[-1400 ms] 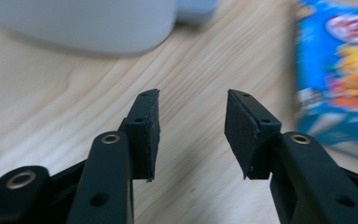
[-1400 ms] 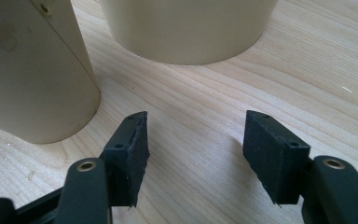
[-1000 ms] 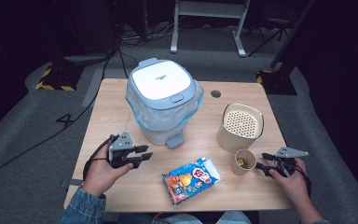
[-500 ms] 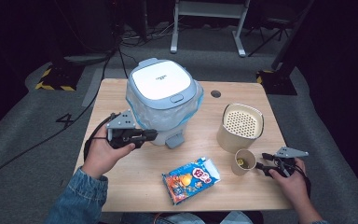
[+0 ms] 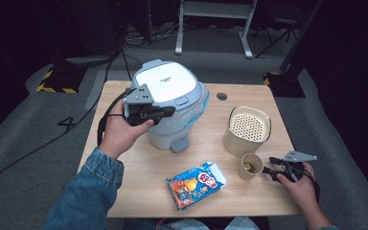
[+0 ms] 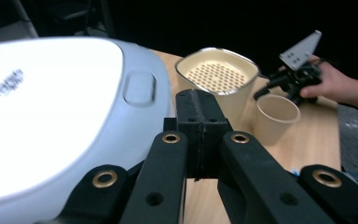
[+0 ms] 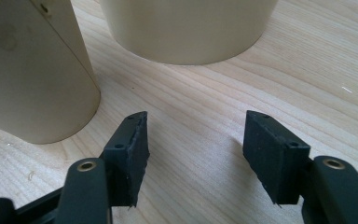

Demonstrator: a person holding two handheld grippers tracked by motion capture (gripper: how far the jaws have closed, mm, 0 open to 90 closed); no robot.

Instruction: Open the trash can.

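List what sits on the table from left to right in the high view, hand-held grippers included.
Left hand-held gripper → pedal bin → snack packet → paper cup → right hand-held gripper. The perforated cream container overlaps the cup's span, so it is left out.

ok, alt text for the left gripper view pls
The left gripper, jaws shut with nothing between them, hovers over the white lid of a pedal bin. Beyond it on the wooden table stand a cream perforated-top container and a paper cup, with the right gripper beside the cup.
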